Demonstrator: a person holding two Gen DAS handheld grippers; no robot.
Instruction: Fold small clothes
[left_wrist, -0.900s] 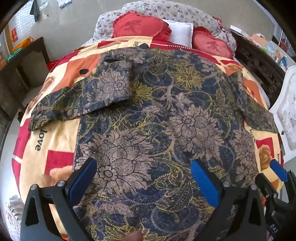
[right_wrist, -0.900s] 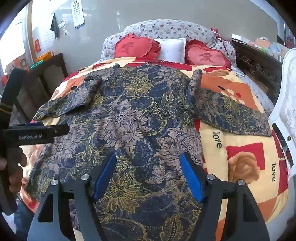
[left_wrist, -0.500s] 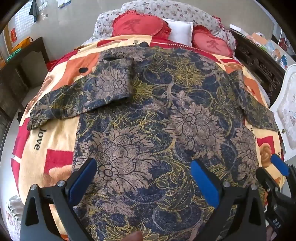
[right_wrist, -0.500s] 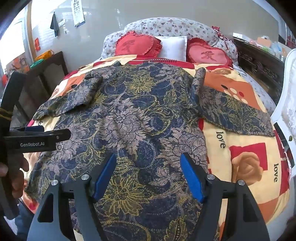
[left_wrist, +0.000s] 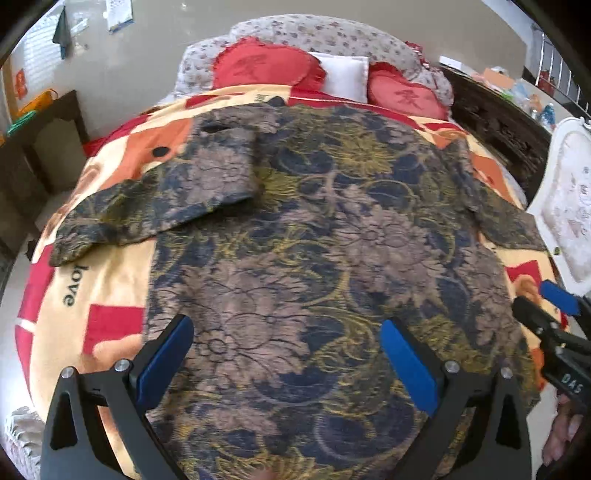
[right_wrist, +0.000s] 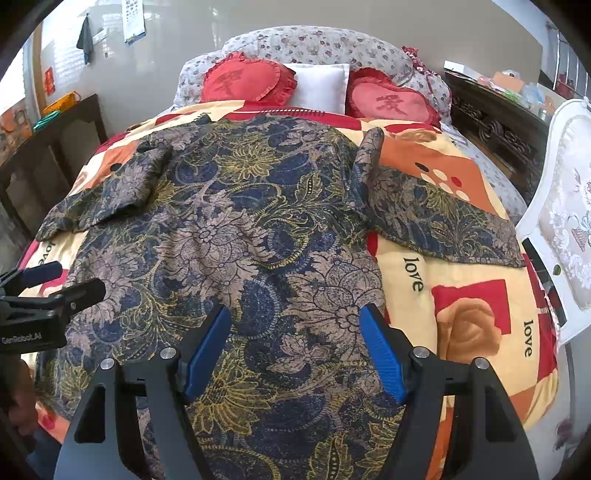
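Observation:
A dark floral garment (left_wrist: 314, 236) in navy, tan and gold lies spread flat on the bed, back up, both sleeves out to the sides; it also shows in the right wrist view (right_wrist: 236, 240). Its left sleeve (left_wrist: 155, 199) and right sleeve (right_wrist: 443, 225) rest on the blanket. My left gripper (left_wrist: 288, 362) is open above the hem's left half, holding nothing. My right gripper (right_wrist: 295, 350) is open above the hem's right half, holding nothing. Each gripper shows at the edge of the other's view, the right one in the left wrist view (left_wrist: 554, 325) and the left one in the right wrist view (right_wrist: 44, 291).
A yellow, red and orange blanket (right_wrist: 461, 314) with "love" print covers the bed. Red heart cushions (right_wrist: 247, 83) and a white pillow (right_wrist: 321, 86) sit at the head. Dark wooden furniture (right_wrist: 495, 125) stands on the right, a white chair (right_wrist: 561, 229) nearer, a dark table (left_wrist: 40, 147) on the left.
Both grippers have drawn slightly back and up from the garment, so more of the room shows. The garment has not moved. Both jaws stay open.

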